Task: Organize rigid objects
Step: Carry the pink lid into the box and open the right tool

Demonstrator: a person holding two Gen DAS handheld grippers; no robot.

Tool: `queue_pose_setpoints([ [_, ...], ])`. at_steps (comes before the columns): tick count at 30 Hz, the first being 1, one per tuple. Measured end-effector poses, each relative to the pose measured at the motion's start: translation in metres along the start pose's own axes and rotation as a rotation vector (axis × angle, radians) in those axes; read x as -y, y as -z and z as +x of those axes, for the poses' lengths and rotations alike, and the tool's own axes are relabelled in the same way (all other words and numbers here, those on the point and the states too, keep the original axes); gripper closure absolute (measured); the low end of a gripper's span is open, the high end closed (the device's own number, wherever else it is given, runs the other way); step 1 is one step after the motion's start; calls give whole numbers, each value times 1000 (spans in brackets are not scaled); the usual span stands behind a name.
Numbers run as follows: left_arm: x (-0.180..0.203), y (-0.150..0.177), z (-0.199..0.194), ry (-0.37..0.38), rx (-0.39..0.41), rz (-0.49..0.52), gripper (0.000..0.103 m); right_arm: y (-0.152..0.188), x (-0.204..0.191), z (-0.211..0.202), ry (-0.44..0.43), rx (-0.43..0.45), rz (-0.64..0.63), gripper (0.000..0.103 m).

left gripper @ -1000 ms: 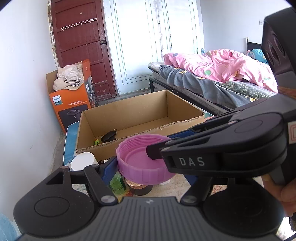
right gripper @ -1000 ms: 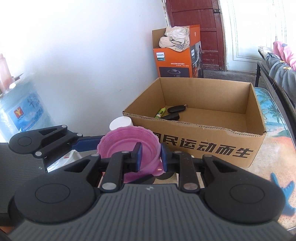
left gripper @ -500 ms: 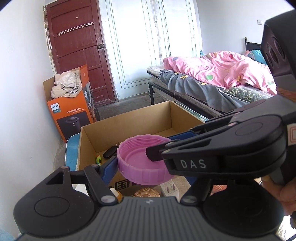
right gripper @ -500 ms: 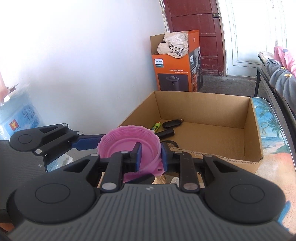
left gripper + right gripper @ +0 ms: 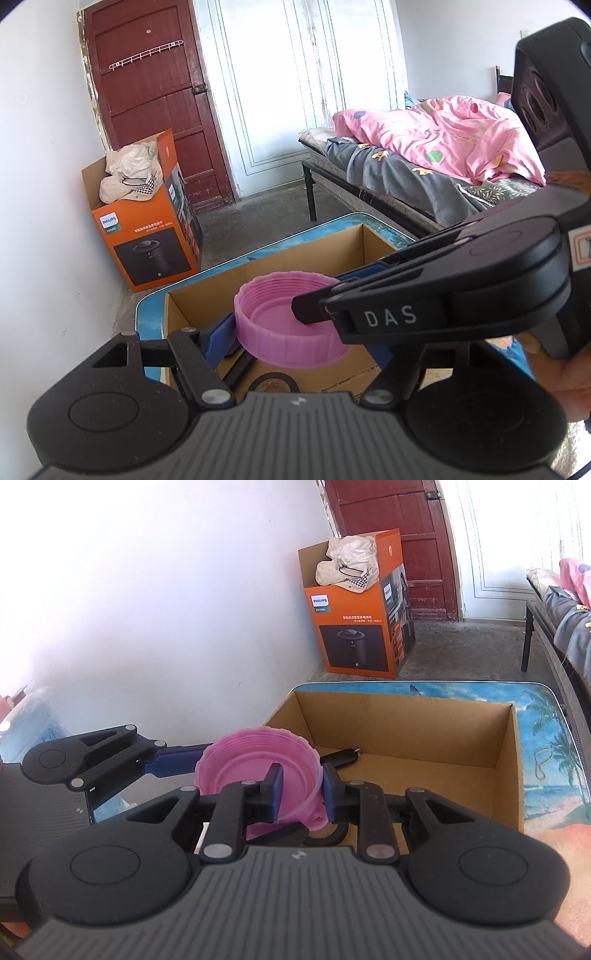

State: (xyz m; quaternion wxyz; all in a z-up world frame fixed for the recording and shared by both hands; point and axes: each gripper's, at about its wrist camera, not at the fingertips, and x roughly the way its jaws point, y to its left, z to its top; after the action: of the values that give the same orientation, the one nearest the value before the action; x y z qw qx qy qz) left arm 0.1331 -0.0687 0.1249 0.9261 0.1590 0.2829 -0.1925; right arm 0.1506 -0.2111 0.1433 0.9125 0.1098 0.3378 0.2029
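**Pink lid held over the cardboard box**

Left wrist view: the left gripper (image 5: 295, 325) spans the pink lid (image 5: 288, 325), one blue finger (image 5: 221, 334) touching its side, above the cardboard box (image 5: 280, 258).

Right wrist view: the right gripper (image 5: 301, 794) pinches the lid's (image 5: 255, 760) wall, over the box's (image 5: 406, 716) near-left corner.

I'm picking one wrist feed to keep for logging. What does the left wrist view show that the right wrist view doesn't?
Only the left wrist view shows the bed with its pink quilt spread out, the white double door, and the right gripper from the side.

Only the right wrist view shows the right gripper's fingers pinching the lid's rim, a dark object on the box floor, and the table's beach print.

Both show the pink lid held over the open cardboard box, a black tape roll, and the orange Philips box.
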Motion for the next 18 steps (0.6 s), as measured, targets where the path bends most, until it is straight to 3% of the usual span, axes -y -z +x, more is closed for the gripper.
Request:
queue_pose_setpoints([
  [18, -25, -30, 73, -4, -101, -24, 28, -53, 49, 66, -38, -147, 68, 81],
])
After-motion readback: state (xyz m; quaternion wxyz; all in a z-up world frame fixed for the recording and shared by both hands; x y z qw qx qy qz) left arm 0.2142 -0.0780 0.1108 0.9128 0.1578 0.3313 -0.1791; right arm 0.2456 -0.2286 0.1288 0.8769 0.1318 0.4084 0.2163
